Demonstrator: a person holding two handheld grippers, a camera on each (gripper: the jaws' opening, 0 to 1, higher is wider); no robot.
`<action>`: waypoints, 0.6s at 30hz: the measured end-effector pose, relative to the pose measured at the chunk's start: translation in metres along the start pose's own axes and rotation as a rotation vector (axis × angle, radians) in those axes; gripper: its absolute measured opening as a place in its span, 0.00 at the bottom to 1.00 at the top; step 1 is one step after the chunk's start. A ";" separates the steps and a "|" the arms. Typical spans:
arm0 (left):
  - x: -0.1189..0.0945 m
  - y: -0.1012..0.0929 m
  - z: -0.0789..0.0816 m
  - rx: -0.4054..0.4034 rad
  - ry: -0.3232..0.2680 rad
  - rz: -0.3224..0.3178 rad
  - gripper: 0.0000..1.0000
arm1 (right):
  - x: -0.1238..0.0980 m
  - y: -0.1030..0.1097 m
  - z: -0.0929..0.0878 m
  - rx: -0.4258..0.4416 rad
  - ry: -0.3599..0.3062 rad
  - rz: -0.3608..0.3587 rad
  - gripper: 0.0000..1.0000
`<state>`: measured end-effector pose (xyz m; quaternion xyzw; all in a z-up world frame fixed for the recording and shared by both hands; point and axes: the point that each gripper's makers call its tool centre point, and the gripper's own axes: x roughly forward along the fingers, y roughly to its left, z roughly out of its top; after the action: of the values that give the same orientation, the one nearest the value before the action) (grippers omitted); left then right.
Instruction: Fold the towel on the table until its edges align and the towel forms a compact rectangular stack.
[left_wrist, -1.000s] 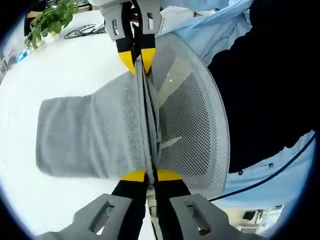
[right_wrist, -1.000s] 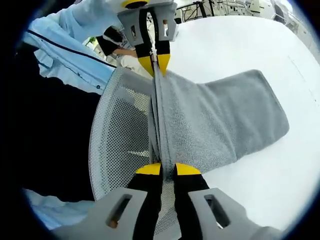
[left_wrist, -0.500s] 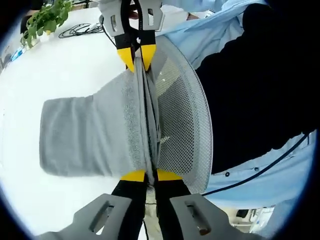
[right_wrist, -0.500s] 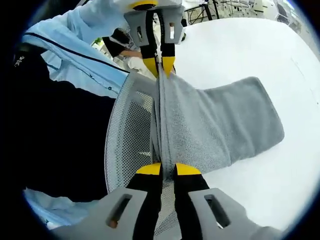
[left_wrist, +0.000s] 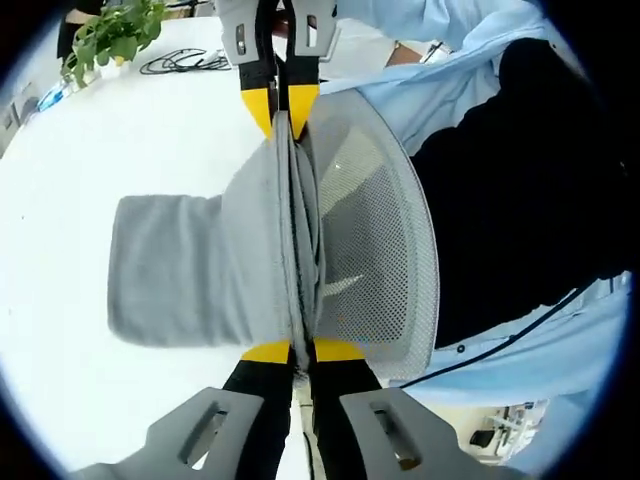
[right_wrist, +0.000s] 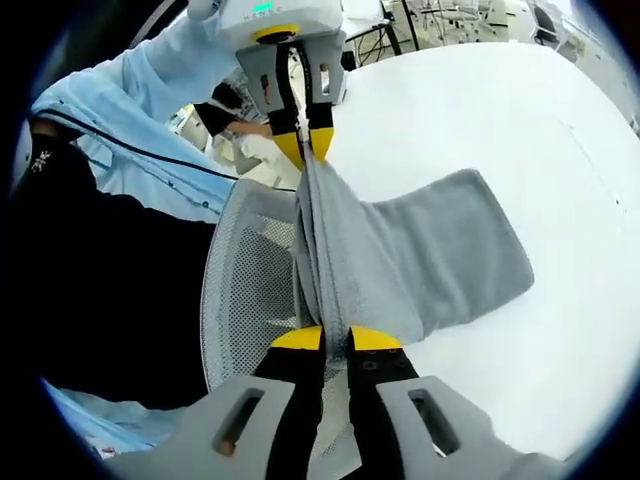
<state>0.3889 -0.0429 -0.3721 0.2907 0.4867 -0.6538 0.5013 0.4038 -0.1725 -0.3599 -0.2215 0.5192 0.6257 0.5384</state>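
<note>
Grey terry towel (left_wrist: 200, 275) hangs stretched between my two grippers, its gathered edge pulled into a taut ridge, and the rest of it trails down onto the white worktop (left_wrist: 110, 130), where the far end lies folded over on itself.

Left gripper (left_wrist: 290, 350): my yellow-tipped fingers (left_wrist: 265, 352) are pinched tight on one end of that ridge, cloth bunched right between them. In the left gripper view the right gripper (left_wrist: 283, 105) comes in from the top, its fingers closed on the other end of the same edge.

Right gripper view now: my right gripper (right_wrist: 336, 338) is clamped on the towel (right_wrist: 430, 260) too, fingers (right_wrist: 300, 338) nearly together with the grey fabric squeezed in the narrow gap. The left gripper (right_wrist: 304, 143) sits at the top of that view, also gripping the edge, so the ridge runs straight from one pair of fingers to the other.

Just behind the lifted edge is a chair (left_wrist: 375, 250) with a grey mesh back, close beside the towel; I cannot tell whether they touch. Behind the chair is a person in a light blue shirt (left_wrist: 460, 70) over a black top.

Far across the worktop in the left gripper view, a green plant (left_wrist: 110, 35) stands near the edge with black cable (left_wrist: 185, 62) coiled next to it.
</note>
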 end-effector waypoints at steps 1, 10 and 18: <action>-0.002 0.003 0.001 -0.005 -0.002 0.004 0.06 | -0.002 -0.004 0.002 0.003 -0.001 -0.006 0.06; -0.013 0.035 0.004 -0.043 -0.009 0.020 0.06 | -0.014 -0.032 0.014 0.025 0.000 -0.042 0.05; -0.017 0.062 0.003 -0.077 -0.010 0.031 0.06 | -0.019 -0.062 0.019 0.054 -0.017 -0.091 0.03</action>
<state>0.4525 -0.0411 -0.3779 0.2753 0.5044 -0.6280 0.5247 0.4709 -0.1715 -0.3626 -0.2249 0.5208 0.5883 0.5763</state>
